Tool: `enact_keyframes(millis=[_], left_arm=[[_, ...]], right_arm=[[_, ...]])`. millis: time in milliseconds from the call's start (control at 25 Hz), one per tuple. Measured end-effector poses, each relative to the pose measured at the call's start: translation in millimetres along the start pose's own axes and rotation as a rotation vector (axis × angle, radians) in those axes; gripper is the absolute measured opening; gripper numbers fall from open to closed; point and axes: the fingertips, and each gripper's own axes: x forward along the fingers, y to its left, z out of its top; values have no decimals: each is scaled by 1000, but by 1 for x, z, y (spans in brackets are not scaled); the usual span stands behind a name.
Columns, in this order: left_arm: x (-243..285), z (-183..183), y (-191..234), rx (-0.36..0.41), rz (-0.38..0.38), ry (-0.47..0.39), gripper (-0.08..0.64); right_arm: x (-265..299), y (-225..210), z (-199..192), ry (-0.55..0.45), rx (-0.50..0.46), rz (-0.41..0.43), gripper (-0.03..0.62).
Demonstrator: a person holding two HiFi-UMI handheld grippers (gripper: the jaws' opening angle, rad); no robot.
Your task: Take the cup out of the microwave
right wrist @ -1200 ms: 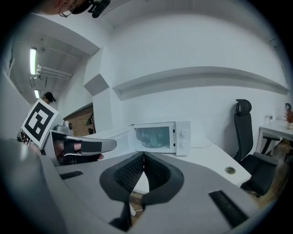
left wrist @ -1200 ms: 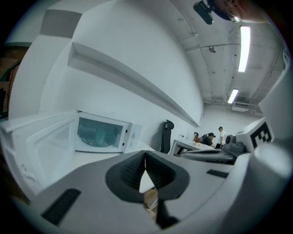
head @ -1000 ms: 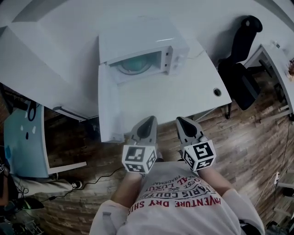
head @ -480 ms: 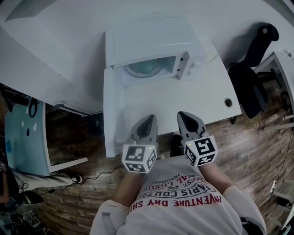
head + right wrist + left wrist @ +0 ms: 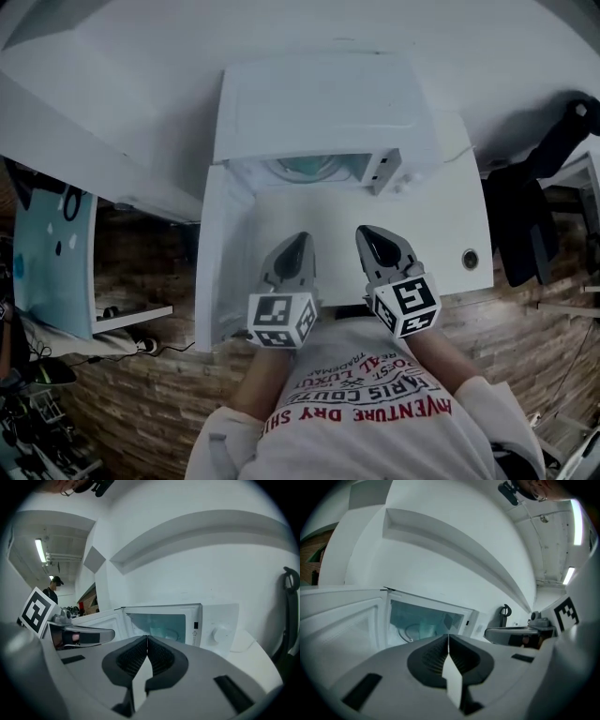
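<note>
The door stands open just left of the left gripper, whose jaws are pressed together on nothing. Just beside it on the right, the right gripper is likewise closed and empty. Ahead of both tips, the cup sits inside the microwave, apart from either gripper.

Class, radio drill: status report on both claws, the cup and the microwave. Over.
Left claw shut, empty; right claw shut, empty. Cup dimly seen inside microwave, untouched. Door open, nothing blocking.
</note>
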Motion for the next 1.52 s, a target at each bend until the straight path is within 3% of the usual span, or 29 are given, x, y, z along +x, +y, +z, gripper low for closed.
enact_keyframes(millis=[480, 720, 960, 1160, 1280, 1520], left_arm=[[76, -3, 38, -9, 168, -43, 8], [108, -10, 52, 5, 171, -48, 13], [135, -18, 63, 18, 173, -35, 215], [160, -20, 74, 84, 195, -45, 373], [171, -17, 80, 128, 201, -63, 400], [194, -11, 86, 142, 196, -53, 403]], right_arm=[[70, -50, -12, 90, -26, 128, 12], [92, -59, -26, 122, -23, 159, 12], [106, -62, -38, 151, -24, 184, 12], [114, -66, -46, 180, -9, 189, 12], [118, -65, -47, 185, -8, 196, 12], [123, -67, -52, 198, -8, 198, 12]])
